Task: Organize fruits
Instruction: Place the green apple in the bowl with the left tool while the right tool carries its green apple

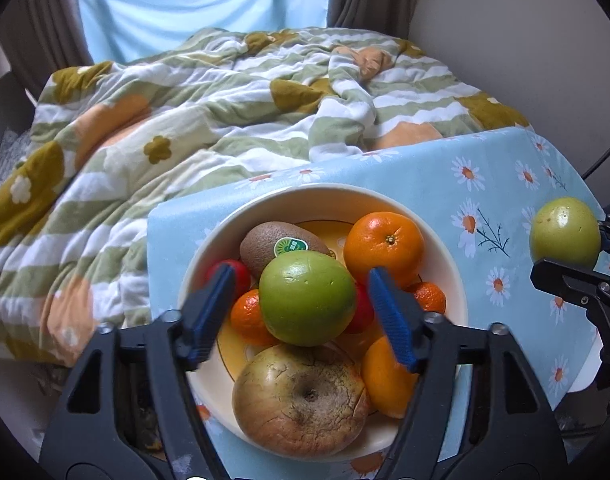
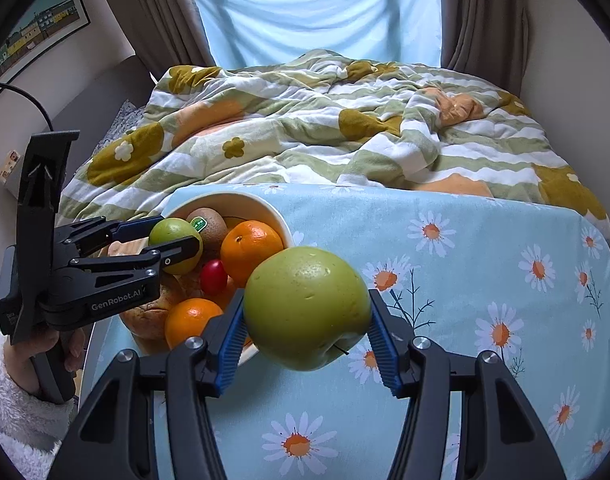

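A cream bowl on the blue daisy tablecloth holds a green apple, a kiwi, oranges, red fruits and a brownish apple. My left gripper is open, its blue pads on either side of the bowl's green apple, not clearly touching it. My right gripper is shut on a second green apple and holds it above the tablecloth, right of the bowl. That held apple also shows in the left wrist view.
The blue daisy tablecloth covers the table to the right of the bowl. Behind the table lies a bed with a green striped flowered blanket. A blue curtain hangs at the back.
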Tool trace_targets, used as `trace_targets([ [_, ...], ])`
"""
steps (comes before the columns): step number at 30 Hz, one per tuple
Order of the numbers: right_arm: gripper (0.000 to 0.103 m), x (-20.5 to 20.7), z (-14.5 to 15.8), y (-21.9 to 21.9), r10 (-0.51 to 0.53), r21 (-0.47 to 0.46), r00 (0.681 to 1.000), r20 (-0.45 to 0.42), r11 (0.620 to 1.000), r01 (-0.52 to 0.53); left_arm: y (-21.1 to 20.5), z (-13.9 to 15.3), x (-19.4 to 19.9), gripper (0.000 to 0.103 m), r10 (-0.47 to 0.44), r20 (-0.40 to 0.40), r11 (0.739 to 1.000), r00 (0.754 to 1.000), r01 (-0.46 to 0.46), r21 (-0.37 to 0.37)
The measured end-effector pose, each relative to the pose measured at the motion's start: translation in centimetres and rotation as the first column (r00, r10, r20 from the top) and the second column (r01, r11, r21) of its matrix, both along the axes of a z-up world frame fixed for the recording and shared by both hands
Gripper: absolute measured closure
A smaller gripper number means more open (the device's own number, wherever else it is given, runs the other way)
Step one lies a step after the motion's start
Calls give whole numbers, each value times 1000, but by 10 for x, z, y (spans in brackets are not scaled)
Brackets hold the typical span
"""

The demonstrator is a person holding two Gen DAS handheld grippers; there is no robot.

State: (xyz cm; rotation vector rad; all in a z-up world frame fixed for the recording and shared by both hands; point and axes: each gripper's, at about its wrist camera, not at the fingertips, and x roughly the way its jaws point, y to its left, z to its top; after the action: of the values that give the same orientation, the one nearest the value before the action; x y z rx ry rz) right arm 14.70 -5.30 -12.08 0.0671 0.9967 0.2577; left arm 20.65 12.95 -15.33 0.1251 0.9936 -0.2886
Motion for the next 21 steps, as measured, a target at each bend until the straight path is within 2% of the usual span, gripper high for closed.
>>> trace_targets([
  [1, 51, -1, 1, 0, -1, 0, 1000, 1, 1000, 1, 1, 3, -3, 0, 6, 11, 1000, 1000, -6, -7],
  [7, 51, -3, 12, -2, 22, -15, 1000, 12, 1000, -22, 9, 21, -22, 0, 38, 36, 999, 999, -37, -25],
  [14, 51, 5, 21, 9, 116, -19, 993, 27, 993, -115, 20, 32, -51, 0, 117, 27, 993, 993, -116, -28],
  [21, 51, 14, 11, 29, 227, -15, 974, 13, 974, -226, 33, 31, -79, 0, 204, 10, 979, 979, -204, -28],
])
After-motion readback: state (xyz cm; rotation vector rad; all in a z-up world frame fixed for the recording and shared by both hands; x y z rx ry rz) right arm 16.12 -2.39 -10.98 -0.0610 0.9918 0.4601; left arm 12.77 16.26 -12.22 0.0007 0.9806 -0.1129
